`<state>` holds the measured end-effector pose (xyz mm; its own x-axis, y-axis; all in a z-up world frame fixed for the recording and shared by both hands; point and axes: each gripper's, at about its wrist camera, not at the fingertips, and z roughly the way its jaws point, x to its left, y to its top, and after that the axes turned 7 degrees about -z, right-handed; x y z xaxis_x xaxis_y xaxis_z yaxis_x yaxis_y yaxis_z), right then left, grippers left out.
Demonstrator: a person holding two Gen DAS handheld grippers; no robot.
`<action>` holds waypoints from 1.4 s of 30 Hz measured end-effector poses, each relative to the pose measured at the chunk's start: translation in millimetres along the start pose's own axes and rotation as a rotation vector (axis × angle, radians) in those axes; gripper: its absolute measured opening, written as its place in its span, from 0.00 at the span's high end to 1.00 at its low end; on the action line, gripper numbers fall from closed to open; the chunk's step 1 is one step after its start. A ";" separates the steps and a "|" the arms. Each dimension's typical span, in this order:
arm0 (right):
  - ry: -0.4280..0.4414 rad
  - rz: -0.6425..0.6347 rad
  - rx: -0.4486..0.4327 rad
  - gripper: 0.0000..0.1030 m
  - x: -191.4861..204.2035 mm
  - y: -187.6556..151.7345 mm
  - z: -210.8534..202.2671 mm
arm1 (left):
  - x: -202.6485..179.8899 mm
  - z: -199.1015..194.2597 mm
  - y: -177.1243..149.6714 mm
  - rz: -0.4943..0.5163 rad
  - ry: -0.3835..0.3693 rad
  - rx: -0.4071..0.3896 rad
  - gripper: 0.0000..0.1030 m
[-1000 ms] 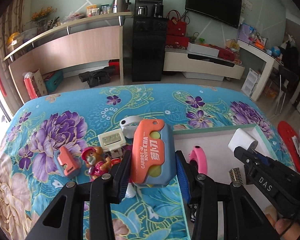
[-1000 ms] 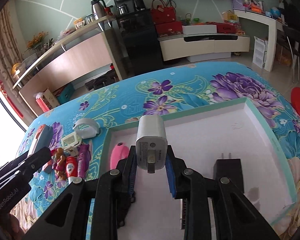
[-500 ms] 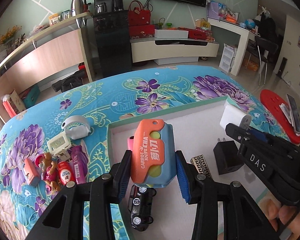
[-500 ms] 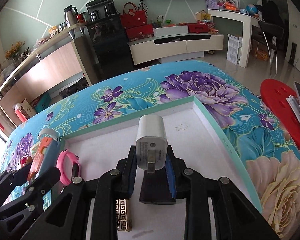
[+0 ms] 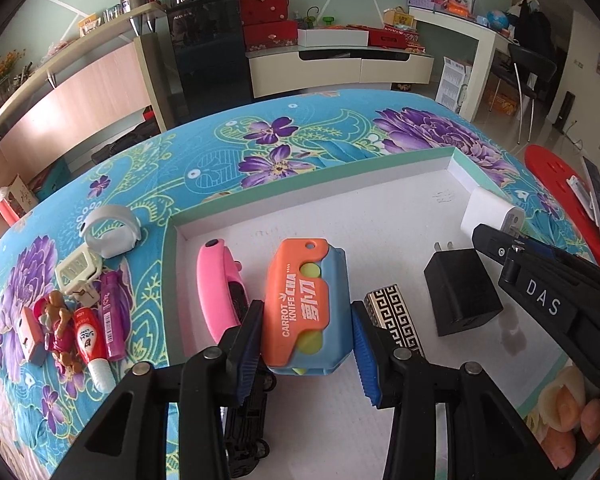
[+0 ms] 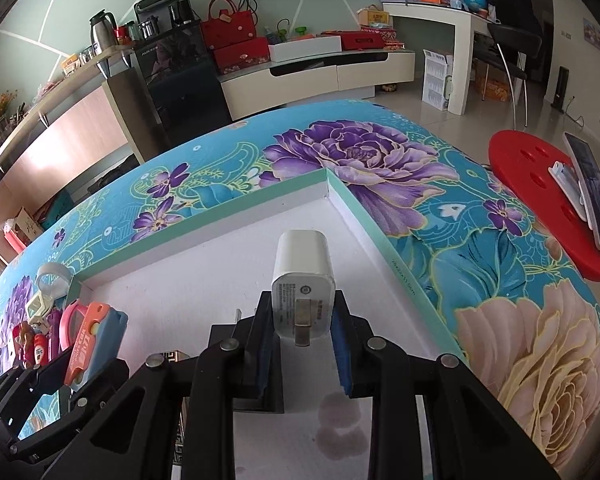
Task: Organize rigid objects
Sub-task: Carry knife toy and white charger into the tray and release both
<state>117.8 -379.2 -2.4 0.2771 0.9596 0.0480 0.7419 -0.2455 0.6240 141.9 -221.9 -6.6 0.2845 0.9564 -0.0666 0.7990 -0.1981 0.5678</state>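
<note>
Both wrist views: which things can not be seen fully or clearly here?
- Toy car, left wrist view: mostly hidden behind the left gripper.
- Black charger, right wrist view: covered by the right gripper and the white charger.
- Patterned lighter, left view: near end behind a finger.
- White charger's label print: too small to read.

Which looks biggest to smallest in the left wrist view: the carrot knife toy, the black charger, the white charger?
1. Carrot knife toy, though it is nearest the camera.
2. Black charger.
3. White charger, partly hidden, so unsure.
</note>
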 end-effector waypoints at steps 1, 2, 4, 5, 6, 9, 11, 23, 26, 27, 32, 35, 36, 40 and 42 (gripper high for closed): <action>0.001 -0.003 0.007 0.73 0.7 -0.5 2.3 | -0.8 2.2 -0.7 0.001 0.000 0.005 0.56; 0.002 -0.003 0.005 0.73 0.8 -0.7 2.6 | -1.2 4.6 -1.5 0.000 -0.001 0.012 0.56; 0.001 -0.008 0.007 0.73 1.4 -0.7 3.1 | -1.6 9.7 -3.4 -0.003 -0.003 0.031 0.56; -0.002 -0.012 0.008 0.73 2.2 -0.7 3.3 | -1.9 12.0 -4.1 -0.005 -0.004 0.039 0.56; -0.005 -0.015 0.008 0.73 2.7 -0.7 3.0 | -1.9 13.5 -5.0 -0.007 -0.005 0.045 0.56; -0.003 -0.015 0.013 0.73 2.8 -0.4 2.7 | -1.9 16.9 -6.3 -0.007 -0.003 0.053 0.56; -0.006 -0.019 0.015 0.73 3.5 -0.3 2.7 | -2.4 18.4 -6.8 -0.004 0.003 0.056 0.56; -0.017 -0.044 0.021 0.73 9.7 1.5 -0.9 | -0.2 5.5 -2.6 -0.001 0.006 0.036 0.37; -0.016 -0.042 0.014 0.71 10.9 2.6 -5.5 | 3.9 0.5 -0.6 -0.010 0.006 0.033 0.37; -0.020 -0.045 0.007 0.71 11.6 3.4 -8.1 | 5.6 -1.7 0.3 -0.015 0.005 0.032 0.37; -0.019 -0.058 -0.033 0.71 17.3 8.5 -23.2 | 17.2 -22.0 6.9 -0.043 -0.001 -0.015 0.34; -0.014 -0.071 -0.053 0.71 22.3 11.0 -31.8 | 30.0 -33.7 10.3 -0.074 0.011 -0.045 0.32; -0.012 -0.076 -0.058 0.71 24.1 11.6 -34.2 | 35.0 -36.6 11.2 -0.086 0.020 -0.053 0.31; 0.027 -0.082 -0.052 0.71 32.6 12.6 -37.0 | 57.8 -43.6 12.2 -0.133 0.076 -0.075 0.29; 0.037 -0.098 -0.035 0.71 39.6 12.1 -34.7 | 71.5 -44.2 11.0 -0.164 0.104 -0.073 0.29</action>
<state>116.5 -339.4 34.1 0.1814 0.9833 0.0138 0.7426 -0.1462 0.6535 147.5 -146.2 31.2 0.0942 0.9923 -0.0803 0.7886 -0.0251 0.6144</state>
